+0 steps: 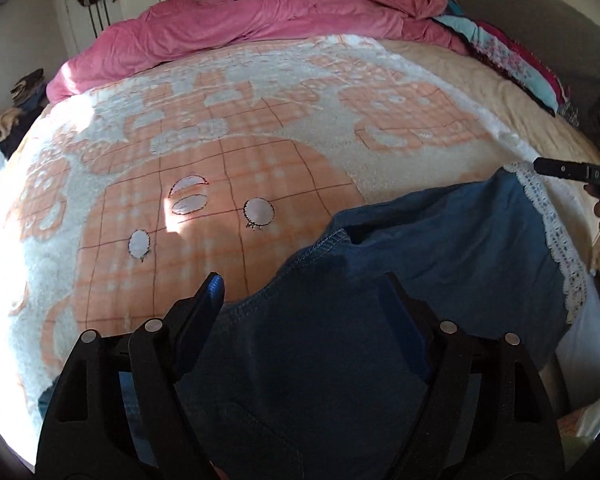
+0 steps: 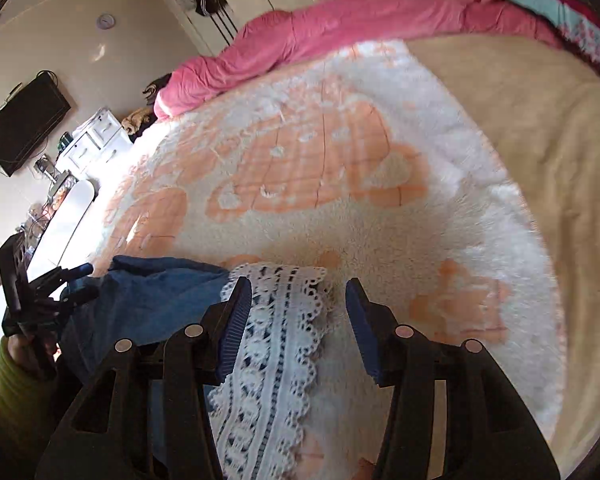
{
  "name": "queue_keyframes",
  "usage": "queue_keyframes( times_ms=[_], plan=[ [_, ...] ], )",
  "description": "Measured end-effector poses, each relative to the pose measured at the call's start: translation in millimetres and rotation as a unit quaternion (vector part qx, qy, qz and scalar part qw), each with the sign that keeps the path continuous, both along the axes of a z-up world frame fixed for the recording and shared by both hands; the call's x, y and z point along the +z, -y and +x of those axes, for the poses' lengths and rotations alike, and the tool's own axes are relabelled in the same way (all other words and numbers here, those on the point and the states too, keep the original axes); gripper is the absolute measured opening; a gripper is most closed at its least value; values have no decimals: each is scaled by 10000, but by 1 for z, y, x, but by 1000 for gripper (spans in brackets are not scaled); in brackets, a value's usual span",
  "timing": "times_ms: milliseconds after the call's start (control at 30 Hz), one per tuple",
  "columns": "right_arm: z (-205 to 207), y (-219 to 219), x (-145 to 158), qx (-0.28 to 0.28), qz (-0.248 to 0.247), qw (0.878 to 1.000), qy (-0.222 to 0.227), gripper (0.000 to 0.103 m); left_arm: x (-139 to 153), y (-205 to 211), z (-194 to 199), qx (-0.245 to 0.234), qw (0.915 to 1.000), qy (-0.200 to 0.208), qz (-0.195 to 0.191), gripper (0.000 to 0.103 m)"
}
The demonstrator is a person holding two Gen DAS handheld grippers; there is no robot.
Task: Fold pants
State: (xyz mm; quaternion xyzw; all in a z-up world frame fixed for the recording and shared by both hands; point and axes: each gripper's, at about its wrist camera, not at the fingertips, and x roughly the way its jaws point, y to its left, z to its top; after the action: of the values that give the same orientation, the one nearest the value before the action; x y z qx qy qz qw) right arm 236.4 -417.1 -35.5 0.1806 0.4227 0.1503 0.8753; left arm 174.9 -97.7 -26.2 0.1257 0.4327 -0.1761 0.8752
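Lying across the lower middle and right of the left wrist view, the blue denim pants (image 1: 440,248) spread over a fluffy peach-and-white plaid blanket (image 1: 228,168) on the bed. At lower centre there, the left gripper (image 1: 300,300) stands spread, its ribbed blue pads either side of the stitched denim edge without pressing it. Further right, the white lace hem (image 1: 556,240) runs down the frame, and a black finger of the other tool pokes in at the right edge.

In the right wrist view, the denim sits lower left and the lace falls down the centre. The right gripper (image 2: 298,304) hangs parted over it, the lace near its left pad but not pinched.

This cloth looks soft and limp, of middling weight, likely to sag and crease when lifted. The lace seems delicate and snag-prone; the double-stitched seams look like the firmer places to pinch.

A rumpled pink duvet (image 1: 260,12) lies along the top.
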Motion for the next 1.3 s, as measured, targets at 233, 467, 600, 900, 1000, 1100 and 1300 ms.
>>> queue_keyframes(
  times_ms=[233, 467, 600, 900, 1000, 1100, 1300],
  plan=[
    [19, -9, -23, 232, 82, 9995, -212, 47, -15, 14, 27, -393, 9987, -243, -230, 72],
    [10, -20, -19, 584, -104, 9982, 77, 20, -30, 21, 45, -463, 9910, -874, -898, 14],
    [-2, -15, -2, 649, -91, 9965, 512, 18, -18, 16, 52, -393, 9888, -887, -1135, 7],
    [36, -24, 17, 511, -1014, 9906, 759, 18, -16, 30, 89, 8, 9930, -693, -957, 6],
    [54, -37, -10, 613, -1549, 9854, 358, 21, -35, 30, 94, 216, 9946, -694, -745, 10],
    [56, -34, -22, 486, -1575, 9859, 291, 32, -39, 19, 91, 242, 9928, -591, -1016, 14],
    [-2, 14, 10, -311, -793, 9947, 580, 55, 2, -23, 46, 538, 9890, -123, -1369, 49]
  ],
)
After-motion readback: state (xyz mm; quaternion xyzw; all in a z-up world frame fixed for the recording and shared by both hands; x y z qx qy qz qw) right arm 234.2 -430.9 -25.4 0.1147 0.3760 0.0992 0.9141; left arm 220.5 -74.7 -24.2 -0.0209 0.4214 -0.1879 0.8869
